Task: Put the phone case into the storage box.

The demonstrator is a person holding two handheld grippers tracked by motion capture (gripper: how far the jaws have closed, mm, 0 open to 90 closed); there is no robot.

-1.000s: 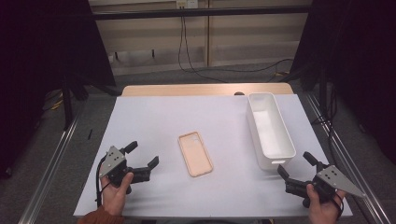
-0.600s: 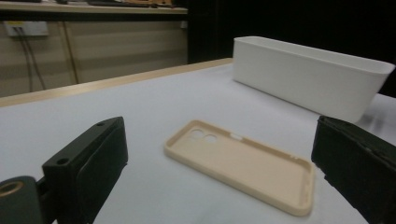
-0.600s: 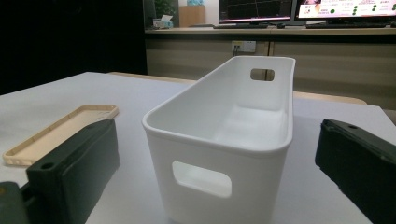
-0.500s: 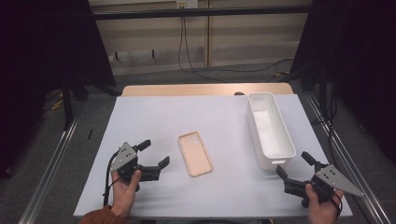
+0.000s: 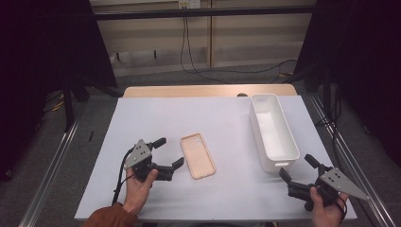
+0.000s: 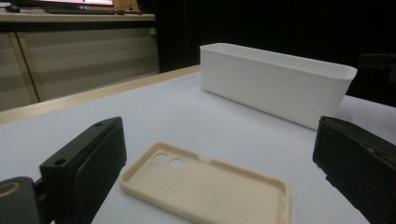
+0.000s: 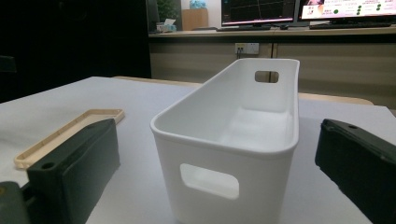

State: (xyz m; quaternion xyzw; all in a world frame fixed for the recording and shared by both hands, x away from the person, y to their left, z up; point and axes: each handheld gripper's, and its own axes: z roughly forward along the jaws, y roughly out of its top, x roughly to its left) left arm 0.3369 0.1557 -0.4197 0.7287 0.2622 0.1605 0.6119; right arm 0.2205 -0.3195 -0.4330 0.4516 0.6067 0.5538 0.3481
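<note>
High view first: a white sheet covers the table, and on it a beige phone case lies flat, open side up, a little toward six o'clock of the sheet's middle. At nine o'clock of the case, just beside it, sits the left gripper in the person's left hand. Its jaws are spread wide and point at the case's long edge; they grip nothing and I see no contact. Off at three o'clock of the case stands a long white bin, well apart from it, running from twelve to six. At five o'clock of the bin, near its short end, the right gripper rests in the right hand, jaws wide apart and bare.

Left gripper view: the two black jaws stand far apart at the lower corners, and the case lies on the sheet between them, camera holes toward eleven o'clock. Neither jaw touches it. The bin stretches across behind, toward one o'clock.

Right gripper view: the jaws gape on either side of the bin, which shows a handle slot in its near end; they do not touch it. The case lies flat at nine o'clock.
</note>
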